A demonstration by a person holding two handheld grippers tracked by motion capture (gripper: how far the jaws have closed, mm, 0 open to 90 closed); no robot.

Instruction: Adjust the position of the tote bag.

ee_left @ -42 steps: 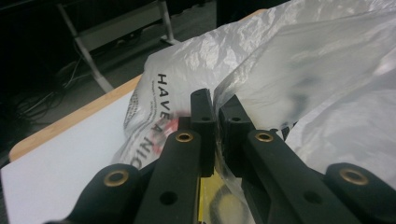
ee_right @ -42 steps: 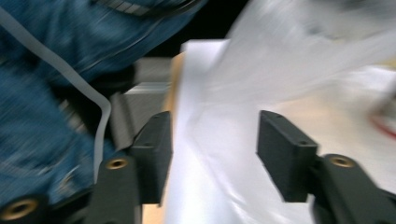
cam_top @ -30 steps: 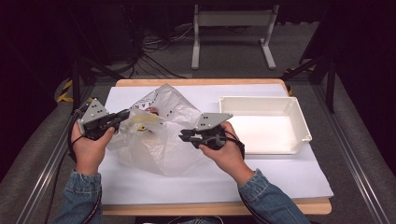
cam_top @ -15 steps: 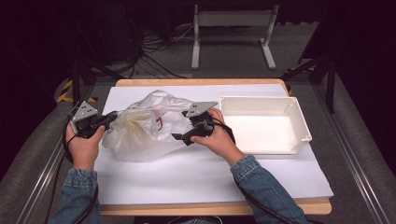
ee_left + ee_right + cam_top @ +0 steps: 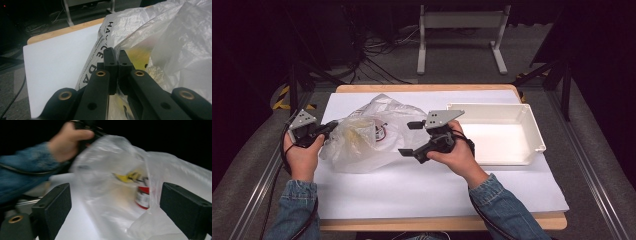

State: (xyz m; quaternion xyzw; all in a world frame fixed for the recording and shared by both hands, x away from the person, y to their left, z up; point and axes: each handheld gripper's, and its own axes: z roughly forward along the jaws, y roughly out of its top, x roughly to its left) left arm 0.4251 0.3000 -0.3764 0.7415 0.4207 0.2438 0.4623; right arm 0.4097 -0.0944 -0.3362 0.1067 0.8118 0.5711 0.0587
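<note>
On the worktop (image 5: 422, 185), left tongs (image 5: 115, 53) were clenched on the plastic bag's (image 5: 362, 135) edge, likely to anchor it, while right tongs (image 5: 413, 137) stood released at its mouth beside the white tray (image 5: 532, 127).

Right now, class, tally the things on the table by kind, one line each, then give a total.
Clear plastic bags: 1, holding a yellow item and a red-and-white can
White trays: 1
Handheld tongs: 2, left tongs and right tongs
Total: 4, plus 2 items inside the bag
</note>
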